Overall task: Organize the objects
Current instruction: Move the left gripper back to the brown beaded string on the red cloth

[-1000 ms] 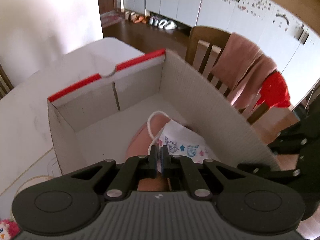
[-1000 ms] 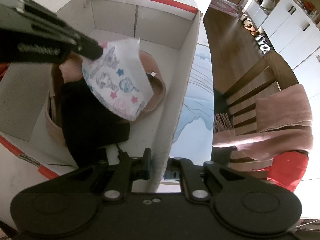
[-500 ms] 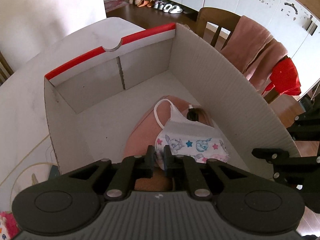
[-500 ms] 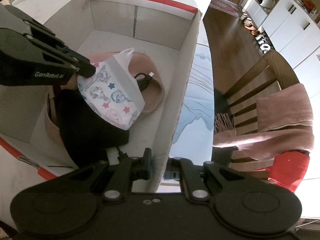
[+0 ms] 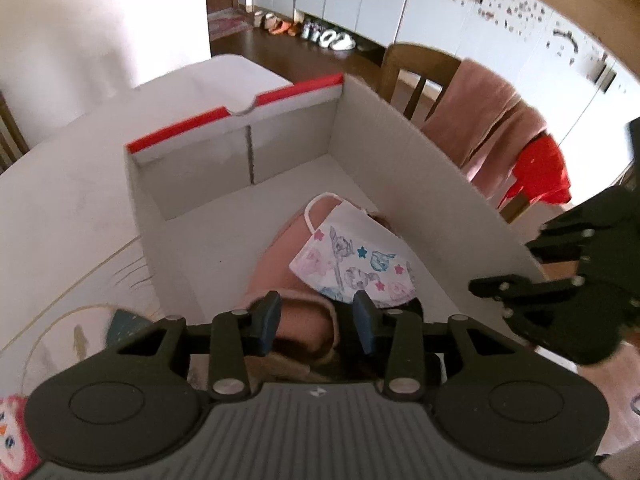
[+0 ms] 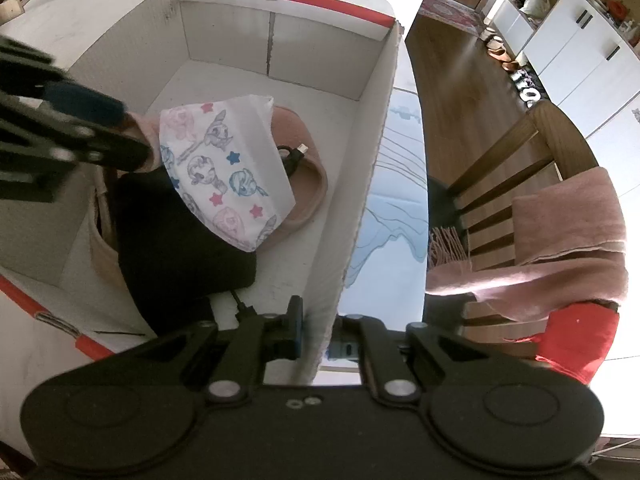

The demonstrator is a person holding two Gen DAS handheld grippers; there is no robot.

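At the bottom of the left wrist view, the left tool has just been opening; its jaws stand apart with nothing gripped. Just beyond, in mid-frame, the printed face mask lies released on a pink slipper inside the cardboard box on the counter. The right tool is clenched on the box wall, lower centre of its view.

mask on slipper, in box
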